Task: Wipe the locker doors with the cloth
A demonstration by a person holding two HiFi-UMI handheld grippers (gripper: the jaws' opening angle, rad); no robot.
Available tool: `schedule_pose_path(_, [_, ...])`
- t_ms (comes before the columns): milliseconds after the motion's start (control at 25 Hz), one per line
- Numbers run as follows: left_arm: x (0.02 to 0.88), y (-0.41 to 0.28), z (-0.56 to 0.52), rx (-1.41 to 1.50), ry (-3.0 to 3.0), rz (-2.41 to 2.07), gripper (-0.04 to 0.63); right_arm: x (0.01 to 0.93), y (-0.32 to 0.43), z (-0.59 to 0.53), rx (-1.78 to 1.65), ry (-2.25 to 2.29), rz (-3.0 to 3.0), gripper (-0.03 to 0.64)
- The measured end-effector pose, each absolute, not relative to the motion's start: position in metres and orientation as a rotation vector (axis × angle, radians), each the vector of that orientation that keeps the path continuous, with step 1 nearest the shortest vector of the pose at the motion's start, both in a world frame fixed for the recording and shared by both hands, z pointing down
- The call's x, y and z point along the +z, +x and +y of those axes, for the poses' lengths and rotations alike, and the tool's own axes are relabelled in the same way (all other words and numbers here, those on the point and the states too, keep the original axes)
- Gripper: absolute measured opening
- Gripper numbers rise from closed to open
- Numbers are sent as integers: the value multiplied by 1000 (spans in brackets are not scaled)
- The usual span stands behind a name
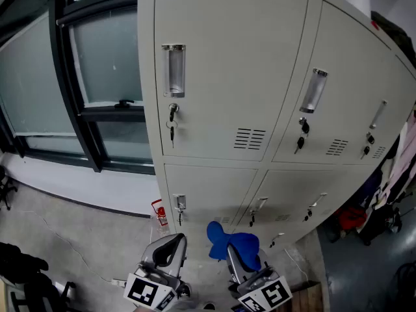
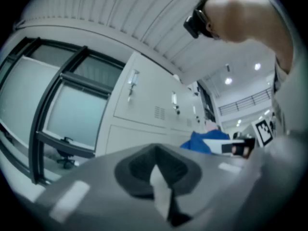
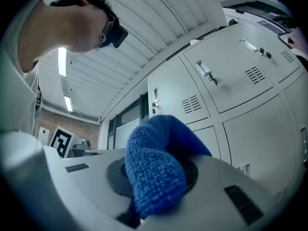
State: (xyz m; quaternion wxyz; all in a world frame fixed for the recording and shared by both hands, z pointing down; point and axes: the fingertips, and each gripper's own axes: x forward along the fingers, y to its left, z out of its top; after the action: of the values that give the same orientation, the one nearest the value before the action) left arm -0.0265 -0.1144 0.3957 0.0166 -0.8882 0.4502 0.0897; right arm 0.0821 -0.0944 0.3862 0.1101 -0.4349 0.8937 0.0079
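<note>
Grey metal lockers (image 1: 221, 70) stand in front of me, with upper doors, lower doors (image 1: 208, 194), recessed handles and keys (image 1: 172, 119) in the locks. My right gripper (image 1: 235, 255) is low in the head view, shut on a blue cloth (image 1: 231, 242) that bulges out of its jaws; the cloth (image 3: 156, 172) fills the middle of the right gripper view. It is held short of the lower doors, not touching them. To its left, my left gripper (image 1: 174, 242) is shut with nothing in it (image 2: 161, 186). The left gripper view also shows the lockers (image 2: 144, 100) and the cloth (image 2: 204, 141).
A dark-framed window (image 1: 97, 64) adjoins the lockers on the left. A red-and-white object (image 1: 159, 212) leans at the locker base. Clothes and bags (image 1: 383, 200) hang at the right, and a black bag (image 1: 23, 272) lies on the floor at lower left.
</note>
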Motion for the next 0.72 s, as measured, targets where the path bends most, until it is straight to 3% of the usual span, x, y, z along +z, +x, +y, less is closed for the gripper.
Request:
schedule_pose_path(440, [318,-81,-188,159,-2707,1260,2,321,24,-165,361,-1239,2671,23])
schedule_pose_path(720, [229,-79,-219,213,-2694,1139,2,183,8,-178,893,-1086,2633,23])
